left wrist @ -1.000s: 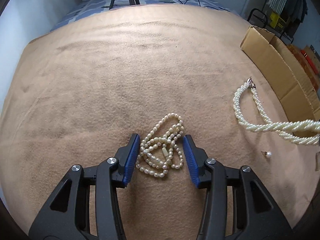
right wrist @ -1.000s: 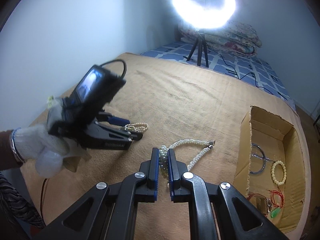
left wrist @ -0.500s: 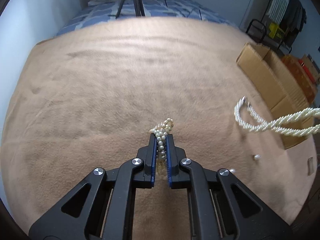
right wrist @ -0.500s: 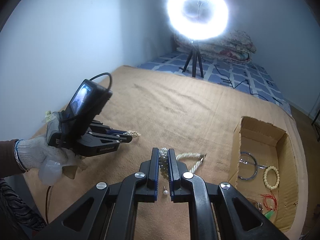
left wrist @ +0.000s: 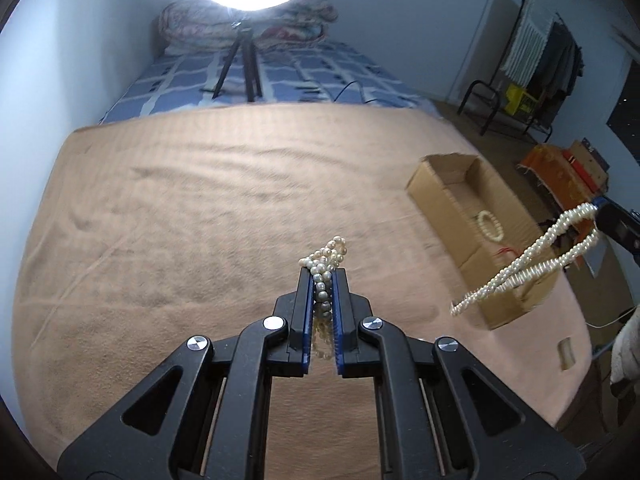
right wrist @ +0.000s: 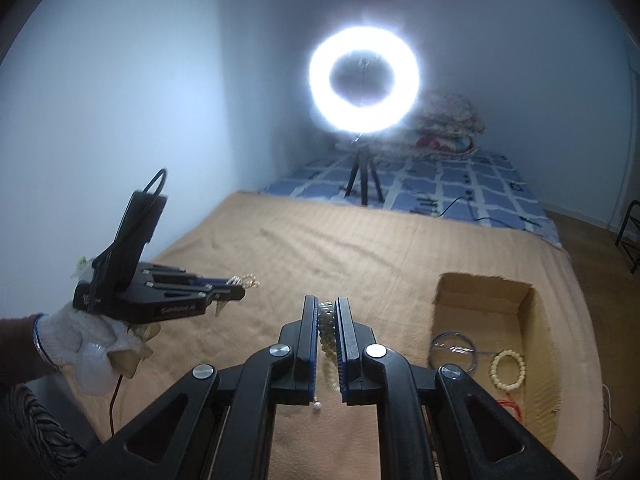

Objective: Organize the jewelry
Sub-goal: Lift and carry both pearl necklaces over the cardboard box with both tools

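My left gripper (left wrist: 322,276) is shut on a bunched pearl necklace (left wrist: 325,264) and holds it in the air above the tan blanket (left wrist: 180,220). It also shows in the right wrist view (right wrist: 236,286), with pearls at its tip. My right gripper (right wrist: 327,304) is shut on a twisted pearl rope necklace (right wrist: 328,332). In the left wrist view that twisted necklace (left wrist: 532,258) hangs in the air over the near end of the cardboard box (left wrist: 444,200). A small pearl earring (right wrist: 317,405) lies on the blanket below my right gripper.
The open cardboard box (right wrist: 480,292) at the blanket's right edge holds a metal ring (right wrist: 452,350), a cream bead bracelet (right wrist: 508,370) and a red cord (right wrist: 512,406). A ring light on a tripod (right wrist: 364,80) stands beyond the blanket, with folded quilts (left wrist: 248,28) behind.
My left gripper closed on the bunched pearl necklace and lifted it off the blanket. My right gripper rose with the twisted necklace, which now hangs by the box.
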